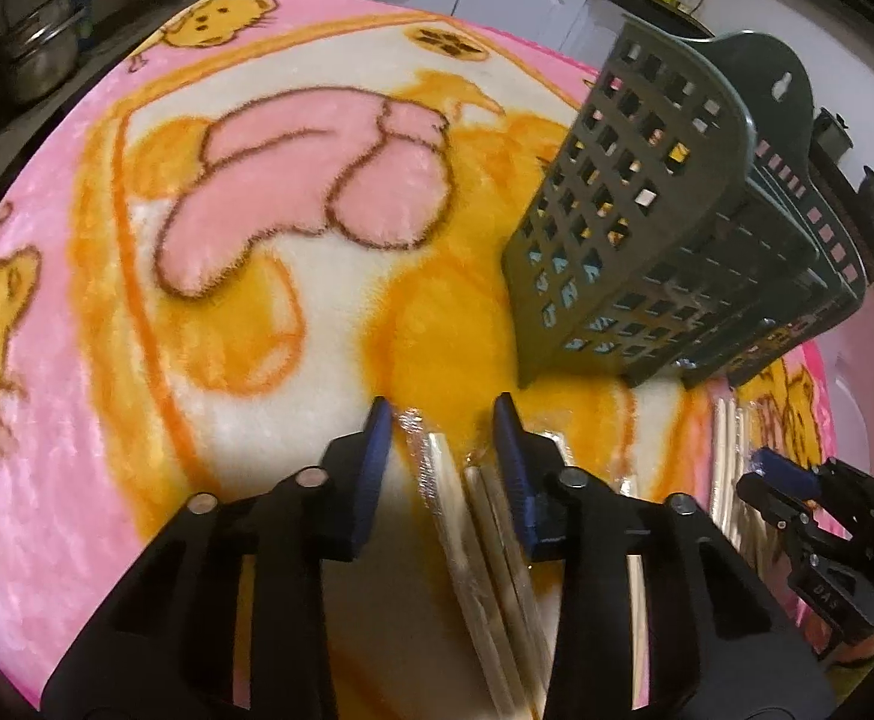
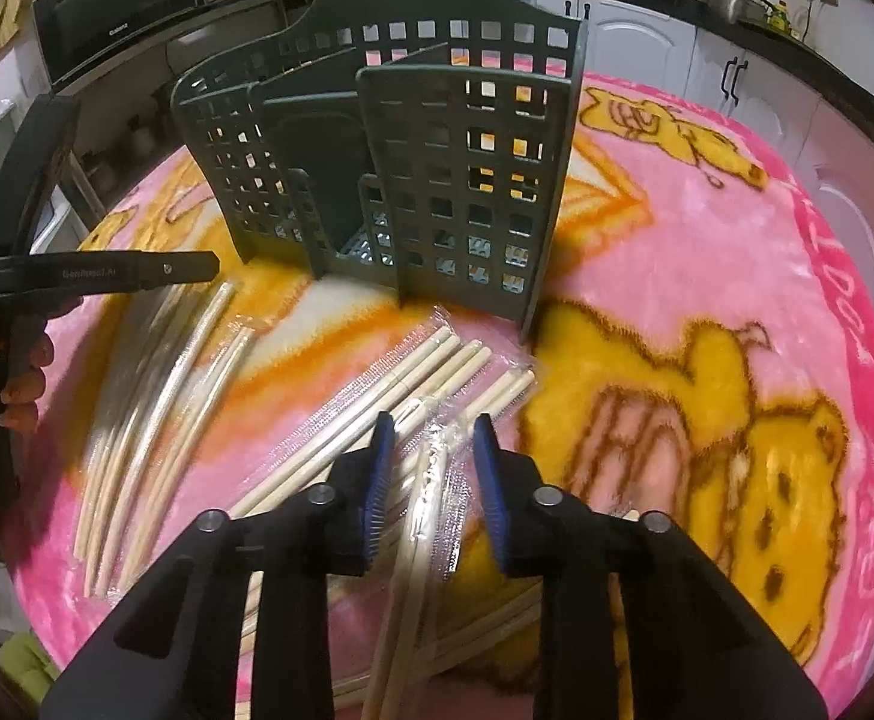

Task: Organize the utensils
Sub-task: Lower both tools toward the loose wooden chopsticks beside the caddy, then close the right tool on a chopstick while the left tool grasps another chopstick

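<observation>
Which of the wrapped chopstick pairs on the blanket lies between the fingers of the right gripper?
The wrapped pair in crinkled clear plastic, running up between the open fingers of the right gripper. The other pairs lie further left, and the curved-looking ones lie at far left, outside the fingers.

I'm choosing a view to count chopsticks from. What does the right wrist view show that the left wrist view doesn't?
Only the right wrist view shows the holder's open compartments and the several wrapped chopstick pairs fanned out before it. Only the left wrist view shows the holder's closed grid side. Both show the pink blanket and an open tool straddling wrapped chopsticks: left tool, right tool.
</observation>
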`<state>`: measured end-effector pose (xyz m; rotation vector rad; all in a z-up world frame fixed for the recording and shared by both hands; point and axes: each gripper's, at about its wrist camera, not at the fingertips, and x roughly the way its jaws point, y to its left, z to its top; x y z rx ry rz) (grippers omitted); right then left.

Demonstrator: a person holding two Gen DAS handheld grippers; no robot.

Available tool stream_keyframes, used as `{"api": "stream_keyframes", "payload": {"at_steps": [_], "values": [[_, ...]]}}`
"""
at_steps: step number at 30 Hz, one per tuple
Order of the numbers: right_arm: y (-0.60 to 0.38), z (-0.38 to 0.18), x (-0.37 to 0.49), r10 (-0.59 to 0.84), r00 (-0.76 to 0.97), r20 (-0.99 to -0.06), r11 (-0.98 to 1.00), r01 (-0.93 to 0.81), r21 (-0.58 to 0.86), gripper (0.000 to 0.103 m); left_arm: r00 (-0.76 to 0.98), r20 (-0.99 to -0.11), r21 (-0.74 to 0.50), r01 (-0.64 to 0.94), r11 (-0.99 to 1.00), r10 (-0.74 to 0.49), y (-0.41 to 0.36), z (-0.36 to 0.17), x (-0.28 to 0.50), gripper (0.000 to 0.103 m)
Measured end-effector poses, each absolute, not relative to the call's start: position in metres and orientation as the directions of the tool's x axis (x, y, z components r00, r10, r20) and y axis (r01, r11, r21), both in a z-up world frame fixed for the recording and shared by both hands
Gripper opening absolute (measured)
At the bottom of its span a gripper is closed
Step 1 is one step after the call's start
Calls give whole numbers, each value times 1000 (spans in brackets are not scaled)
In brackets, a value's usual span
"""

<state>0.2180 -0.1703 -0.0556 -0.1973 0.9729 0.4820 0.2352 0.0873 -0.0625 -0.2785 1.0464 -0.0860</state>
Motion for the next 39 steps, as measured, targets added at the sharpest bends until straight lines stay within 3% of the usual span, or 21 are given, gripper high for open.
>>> {"api": "stream_keyframes", "payload": {"at_steps": [5, 9, 19, 39], "values": [[-174, -55, 216, 312, 478, -821, 880, -472, 60, 11, 506, -844, -250, -76, 965, -179, 93, -63, 237, 10], [-177, -51, 214, 327, 485, -811, 881, -467, 76, 10, 512, -840, -252, -73, 965, -181, 96, -63, 235, 6], [-185, -11, 200, 421, 538, -730, 860, -493, 132, 9, 572, -792, -269, -14, 963, -213, 86, -37, 212, 5], [-188, 83, 178, 555, 649, -521, 812, -560, 166, 4, 719, -619, -273, 181, 945, -317, 43, 73, 190, 3]]}}
